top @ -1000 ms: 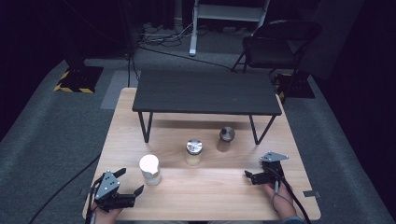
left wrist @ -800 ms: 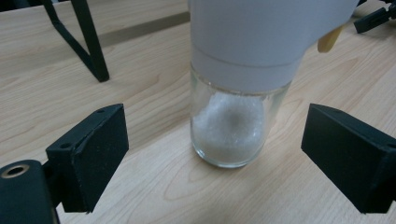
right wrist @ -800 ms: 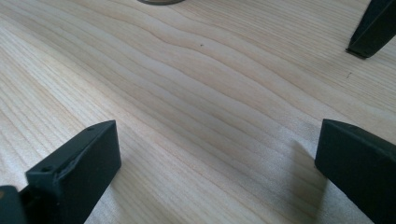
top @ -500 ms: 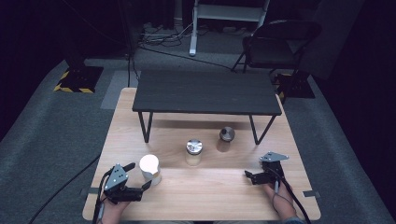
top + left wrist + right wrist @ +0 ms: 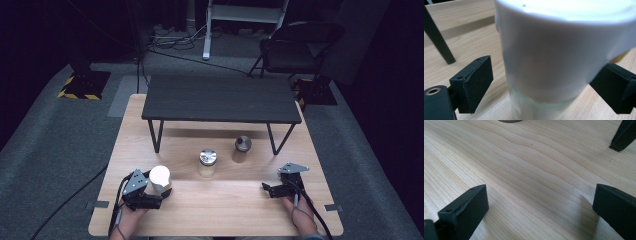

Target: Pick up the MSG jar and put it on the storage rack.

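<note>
On the near-left of the wooden table (image 5: 225,210), left gripper (image 5: 150,192) straddles a white-lidded jar (image 5: 160,178).
Black shelf (image 5: 220,99) stands far, two more jars mid-table. Jar upright, long axis vertical, sits between the spread left jaws; left pad shows a gap, so no pinch yet. Left hand nearest by far. Right gripper (image 5: 272,190) rests near-right, jaws spread over bare wood.

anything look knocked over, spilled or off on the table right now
Nothing stands out. The white-lidded jar, the silver-lidded jar and the dark-lidded jar all stand upright on the wooden table, with no spill. The left hand-held gripper has its open jaws on either side of the white-lidded jar.
</note>
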